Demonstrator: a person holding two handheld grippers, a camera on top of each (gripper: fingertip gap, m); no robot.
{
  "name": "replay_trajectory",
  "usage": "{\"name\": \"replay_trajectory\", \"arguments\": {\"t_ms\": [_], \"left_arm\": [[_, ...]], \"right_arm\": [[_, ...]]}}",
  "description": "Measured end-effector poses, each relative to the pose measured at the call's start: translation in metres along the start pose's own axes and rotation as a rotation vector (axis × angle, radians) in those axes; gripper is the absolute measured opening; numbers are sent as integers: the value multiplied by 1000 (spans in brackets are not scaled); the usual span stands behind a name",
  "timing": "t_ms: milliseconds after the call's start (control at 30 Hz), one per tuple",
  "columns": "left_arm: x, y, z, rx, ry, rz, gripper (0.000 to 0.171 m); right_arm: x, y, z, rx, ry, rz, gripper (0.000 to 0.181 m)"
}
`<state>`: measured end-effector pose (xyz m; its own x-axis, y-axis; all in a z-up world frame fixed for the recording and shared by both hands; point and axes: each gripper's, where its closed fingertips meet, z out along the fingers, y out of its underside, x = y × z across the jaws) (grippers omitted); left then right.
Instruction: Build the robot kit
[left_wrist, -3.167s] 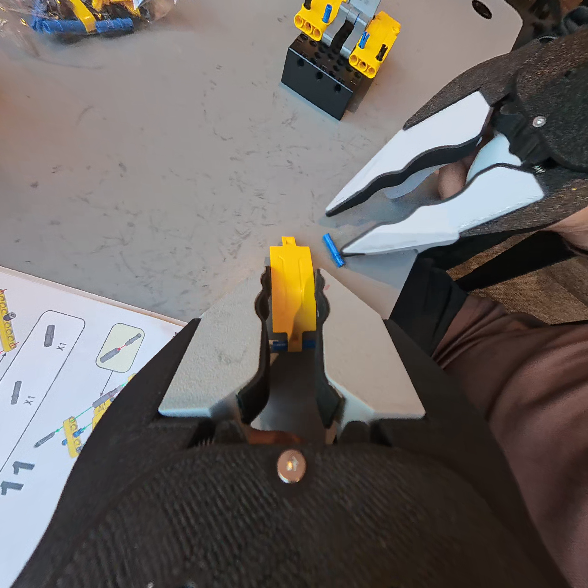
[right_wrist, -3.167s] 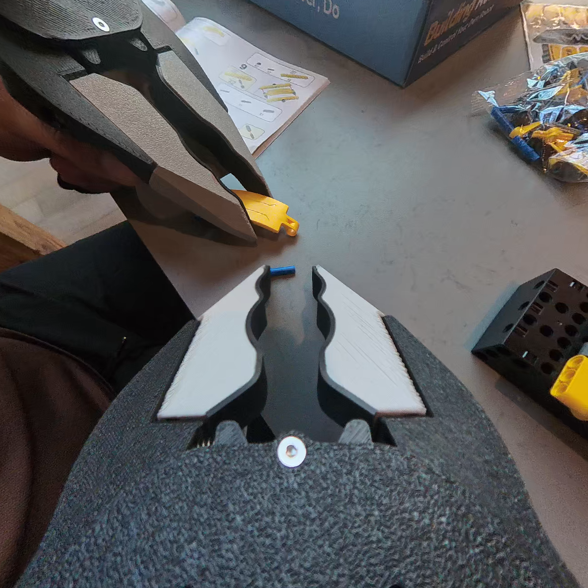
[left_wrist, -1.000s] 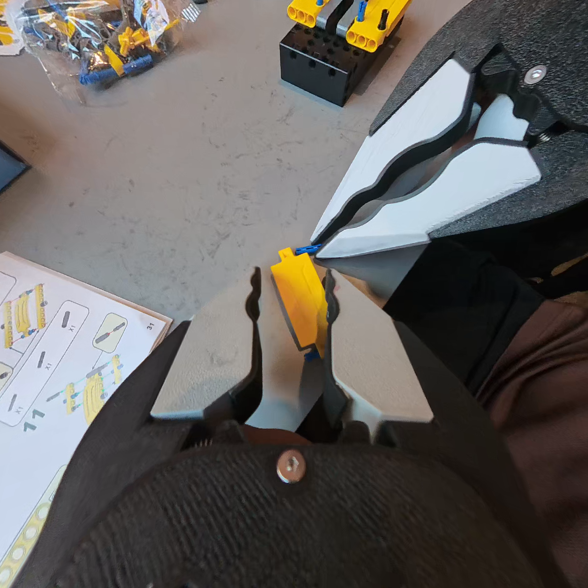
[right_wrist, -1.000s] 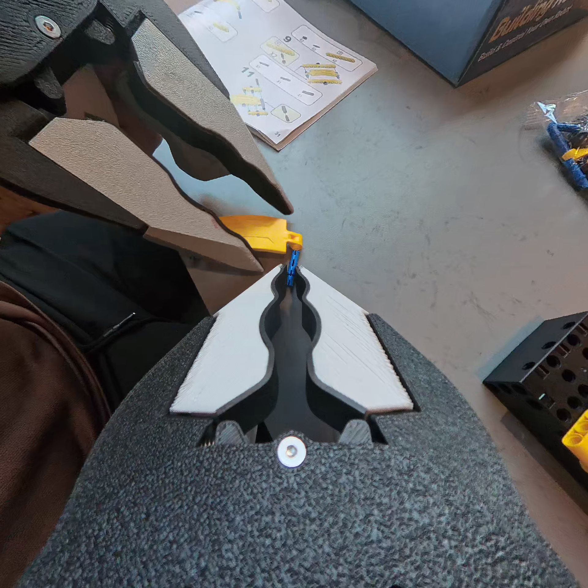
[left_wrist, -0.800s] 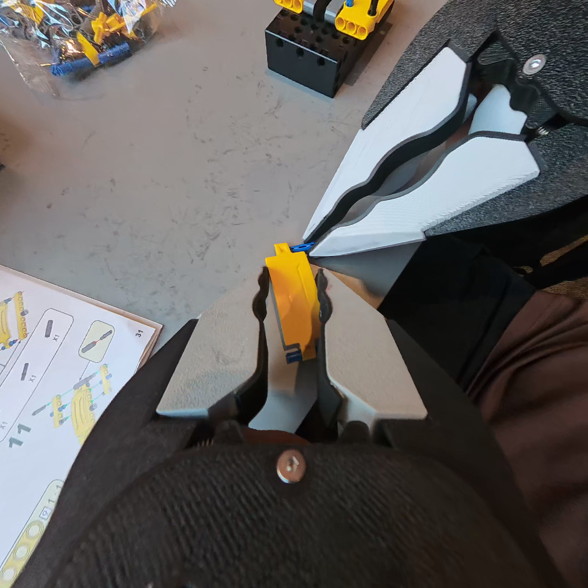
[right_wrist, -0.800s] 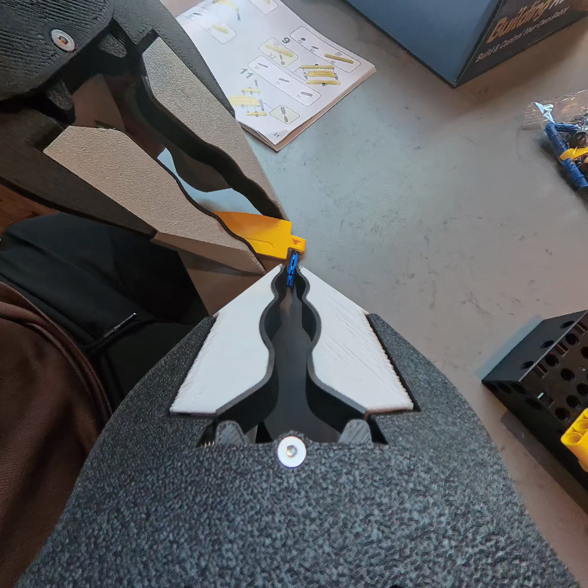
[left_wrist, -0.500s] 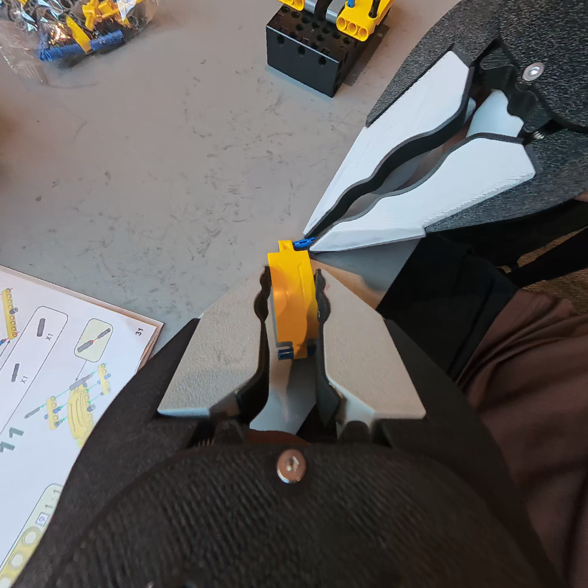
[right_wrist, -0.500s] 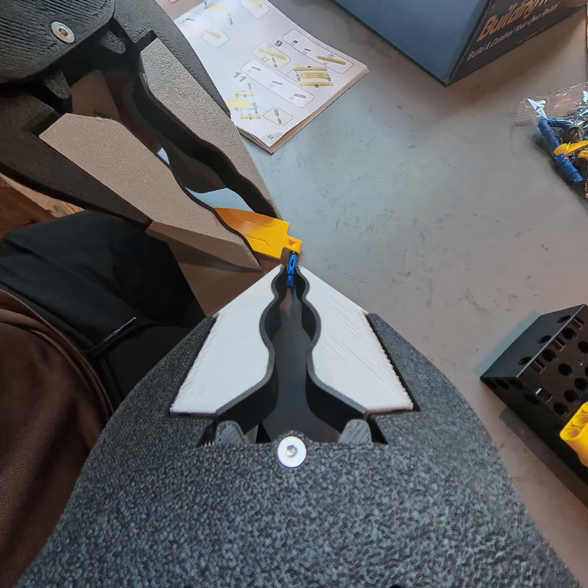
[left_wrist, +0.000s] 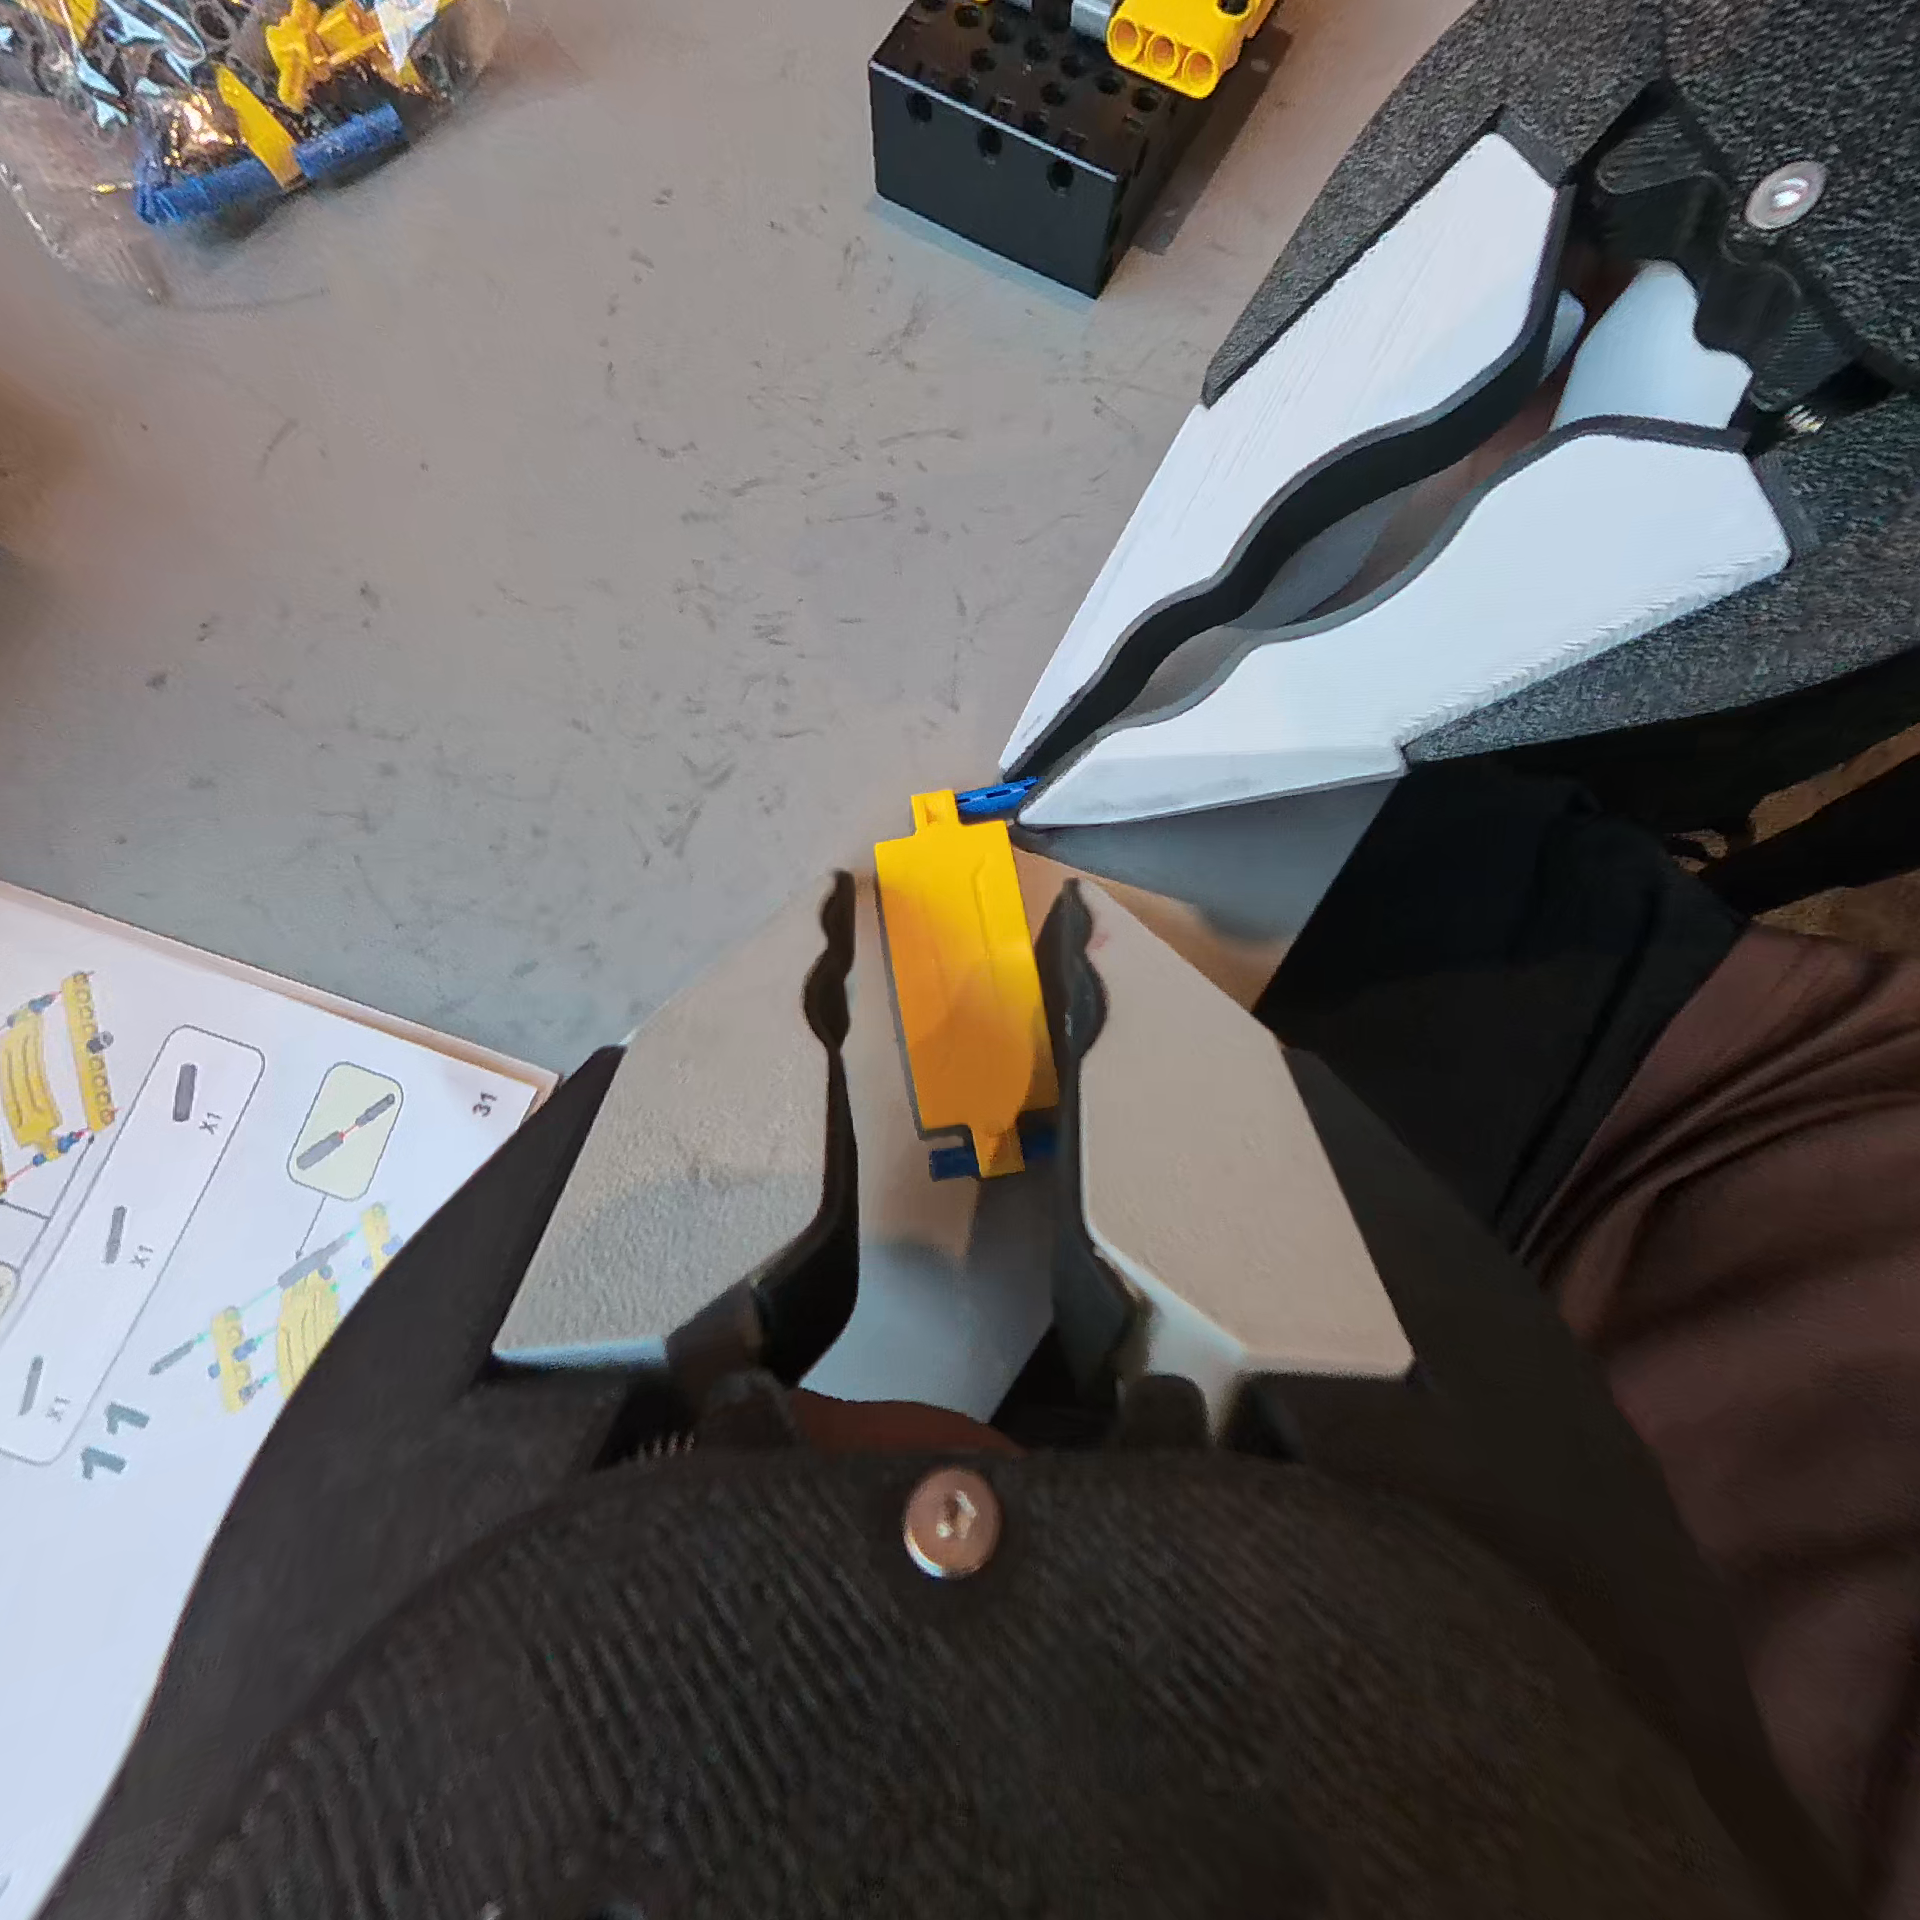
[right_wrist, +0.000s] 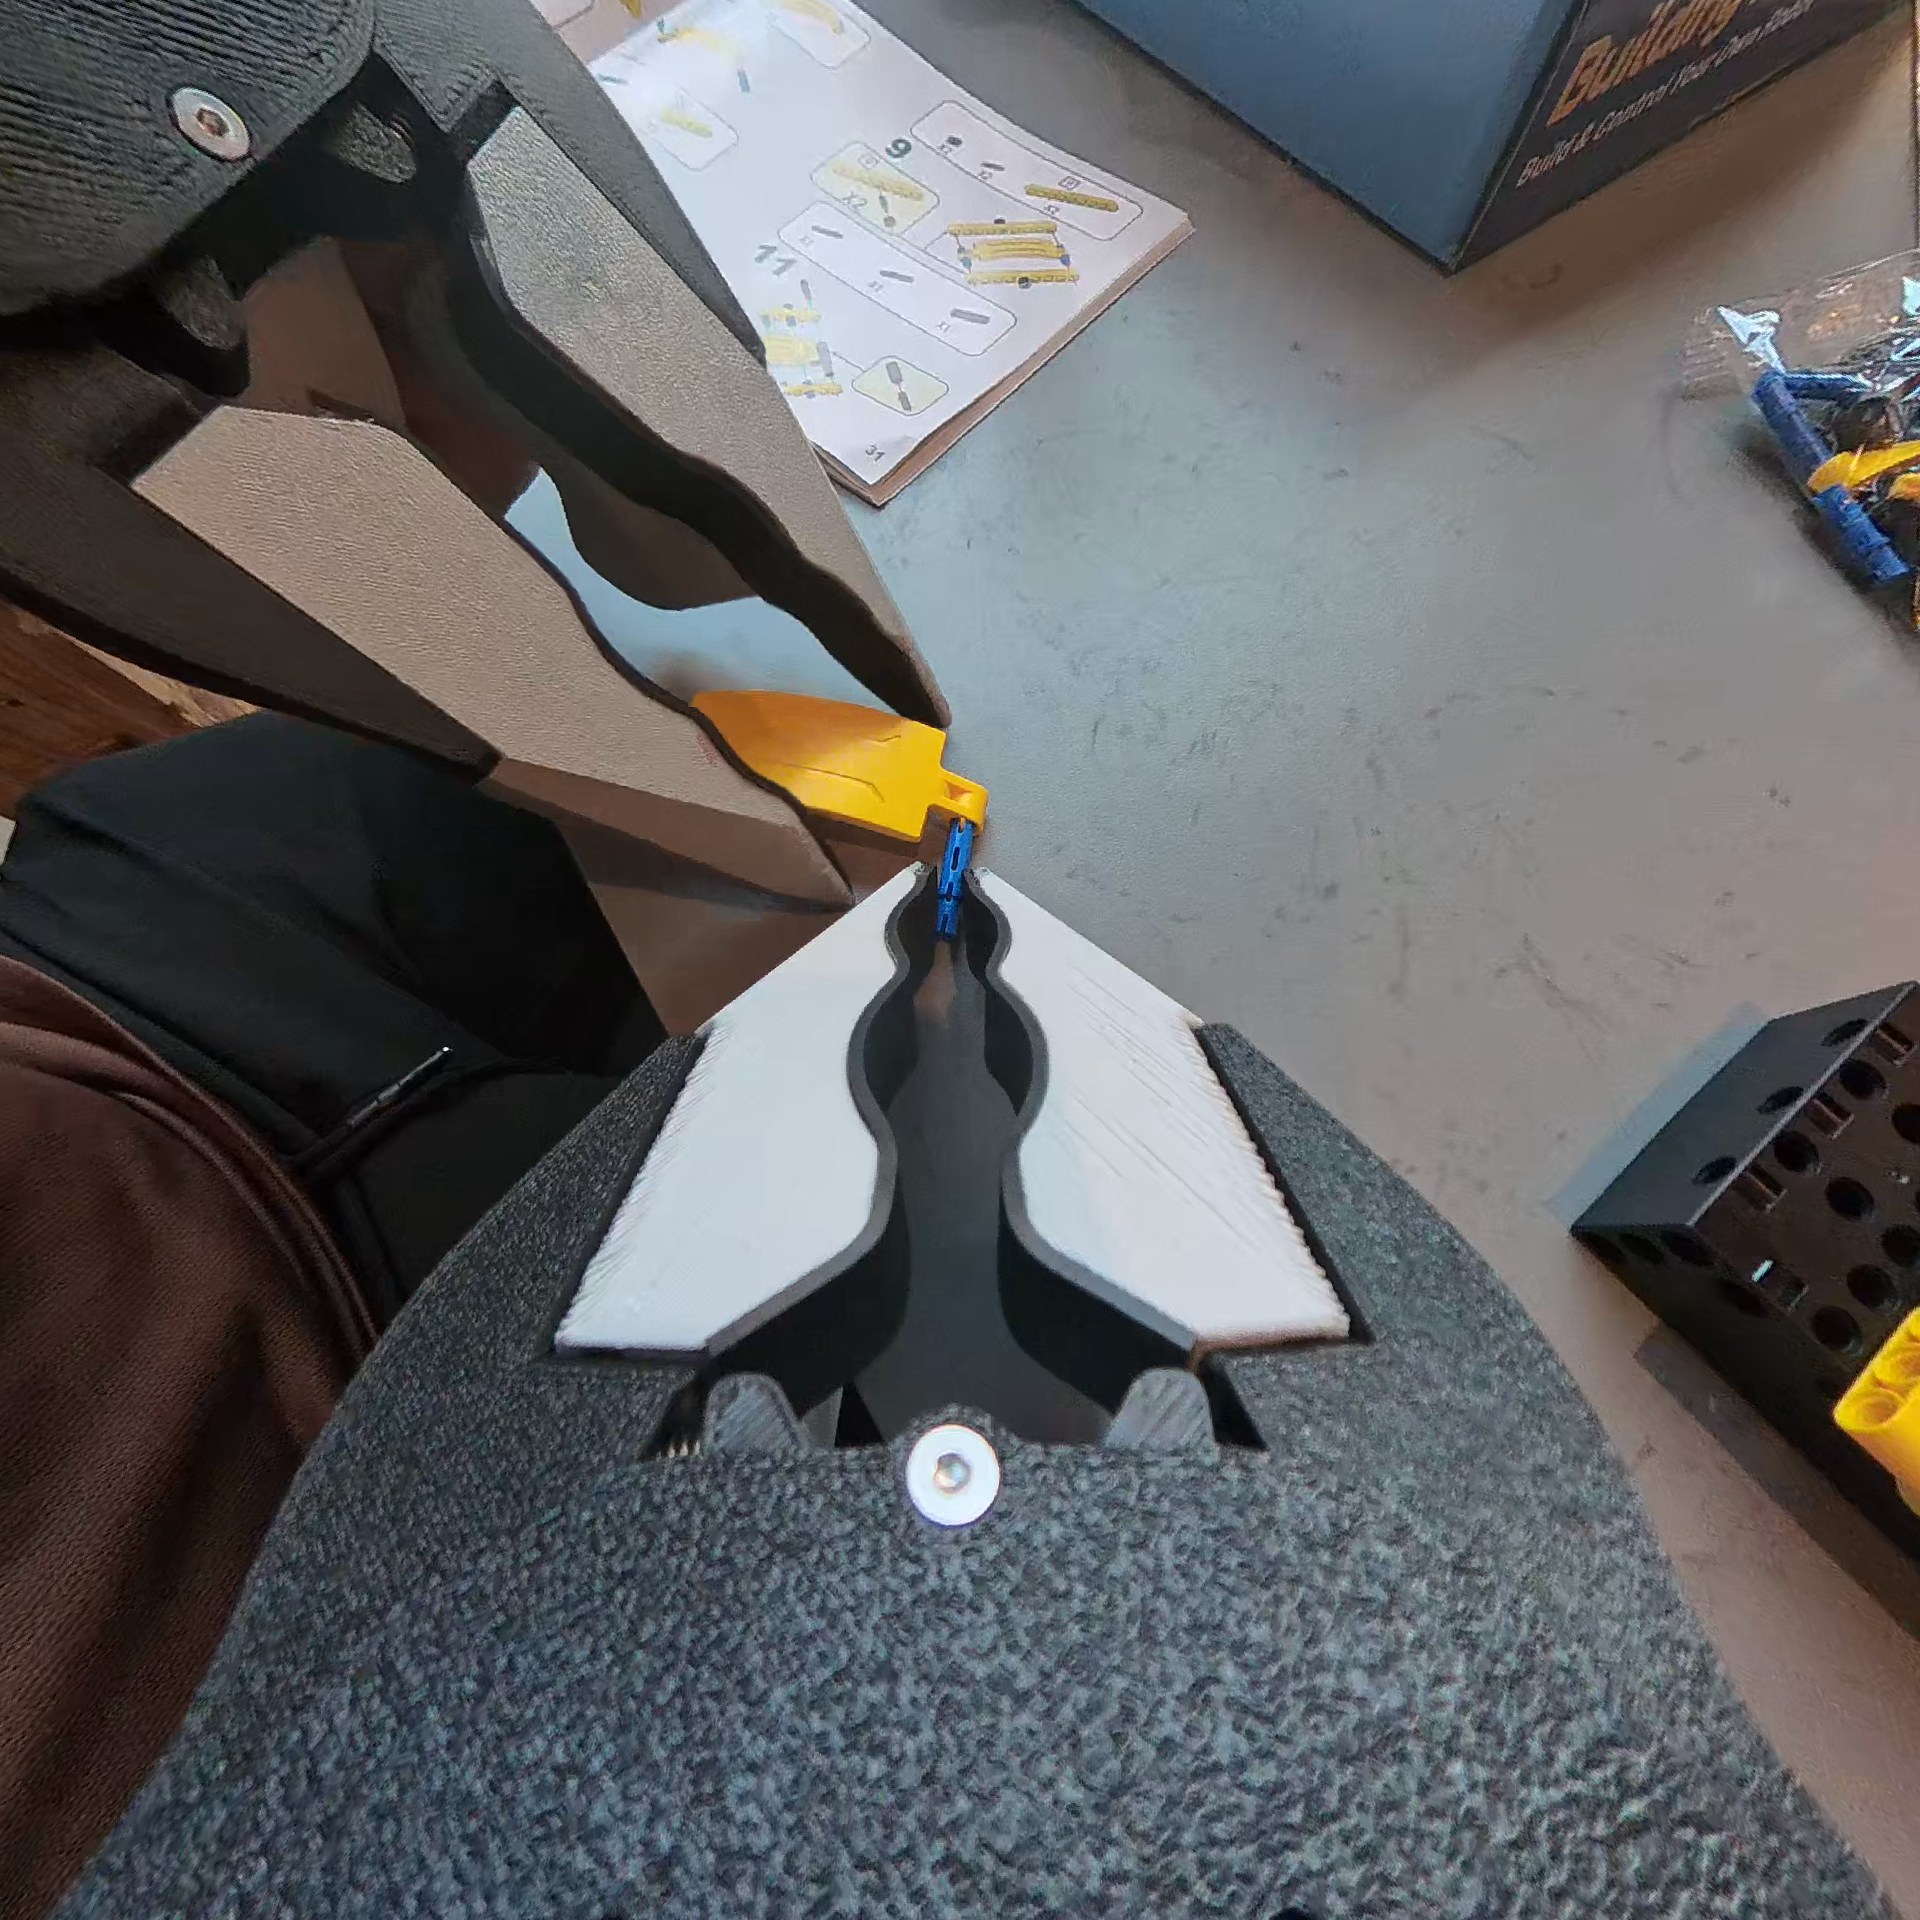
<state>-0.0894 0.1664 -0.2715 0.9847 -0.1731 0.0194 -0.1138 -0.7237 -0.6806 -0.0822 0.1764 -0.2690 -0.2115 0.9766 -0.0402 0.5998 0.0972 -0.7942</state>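
Biggest thing here is the grey scuffed tabletop (left_wrist: 436, 540), everything else is spread out on it. Far side has a dark blue box (right_wrist: 1475, 114), and an open instruction booklet (right_wrist: 894, 239) lies near the left hand-held gripper (left_wrist: 945, 914). A black block with holes (left_wrist: 1008, 156) sits further out with yellow pieces on top, and a clear bag of blue and yellow parts (left_wrist: 239, 114) is off to the far left in the left wrist view. The left hand-held gripper is partly open: the yellow curved panel (left_wrist: 961, 997) sits in the gap, up against the right finger with daylight between it and the left finger, so whether it's really gripped can't be told from either view. The panel's tab end pokes out past the fingertips and a bit of blue shows at its back end. The right hand-held gripper (right_wrist: 948, 883) comes in from the right, closed down tight at the tips on a small blue pin (right_wrist: 951, 883). The pin sticks out of the tips and its free end is right at the tab on the yellow panel, touching it or as good as. A person's brown sleeve (left_wrist: 1714, 1195) sits along the right edge.
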Motion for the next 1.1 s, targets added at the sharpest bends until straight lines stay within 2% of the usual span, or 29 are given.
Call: {"name": "replay_trajectory", "arguments": {"t_ms": [67,267,500,700,833,1100], "left_arm": [[0,-2,2,0,-9,24,26],[-1,-2,2,-7,-29,20,25],[-4,-4,2,14,0,-134,24],[-6,-3,2,13,-9,-111,24],[-5,-7,3,56,45,-203,24],[-6,-11,0,124,203,-420,24]], "right_arm": [[0,0,0,-1,3,2,4],[2,0,1,-7,14,13,4],[1,-1,4,-15,51,-1,3],[3,-4,4,5,48,44,3],[4,-6,2,36,-3,130,3],[3,-8,0,59,-29,149,3]]}}
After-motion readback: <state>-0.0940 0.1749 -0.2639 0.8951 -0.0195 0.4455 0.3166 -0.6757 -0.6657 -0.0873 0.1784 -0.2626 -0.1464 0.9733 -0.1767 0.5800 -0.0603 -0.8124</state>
